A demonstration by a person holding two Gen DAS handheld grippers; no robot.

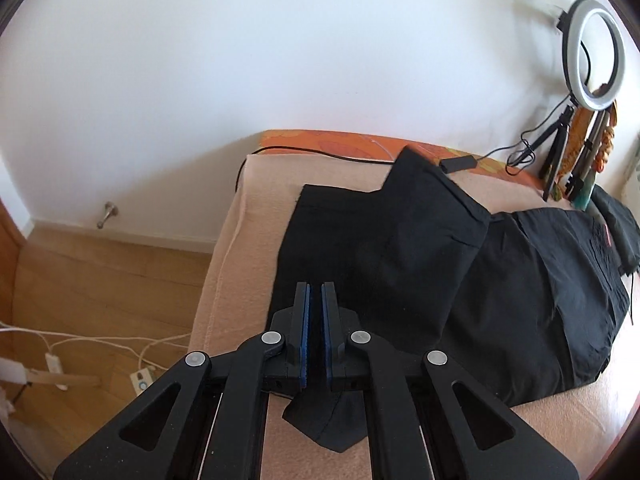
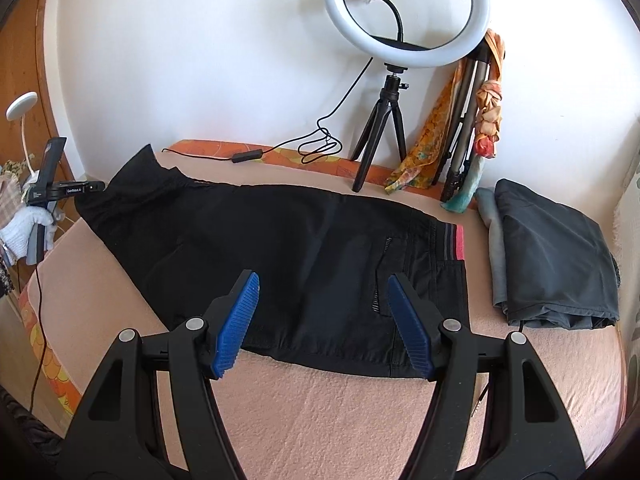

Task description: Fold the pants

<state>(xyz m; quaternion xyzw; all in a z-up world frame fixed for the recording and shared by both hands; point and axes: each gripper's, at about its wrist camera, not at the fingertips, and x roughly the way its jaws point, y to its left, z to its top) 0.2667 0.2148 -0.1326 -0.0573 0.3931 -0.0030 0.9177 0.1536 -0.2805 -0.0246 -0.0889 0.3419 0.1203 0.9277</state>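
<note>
Black pants (image 2: 280,248) lie lengthwise across the peach blanket (image 2: 320,408), waistband with a red stripe to the right. My left gripper (image 1: 315,286) is shut on the hem end of a leg. Black cloth sits between its blue pads, and a corner hangs below them (image 1: 328,428). That leg end (image 1: 420,216) is raised and folded back over the rest. In the right wrist view the left gripper (image 2: 98,187) shows at the far left, held by a white-gloved hand (image 2: 24,228). My right gripper (image 2: 323,278) hovers open over the near edge of the pants, with nothing gripped.
A ring light on a small tripod (image 2: 406,12) stands at the wall with its cable (image 2: 320,144) trailing on the bed. Scarves (image 2: 488,96) hang beside it. A folded grey garment (image 2: 552,264) lies at the right. Left of the bed is wooden floor with power strips (image 1: 140,380).
</note>
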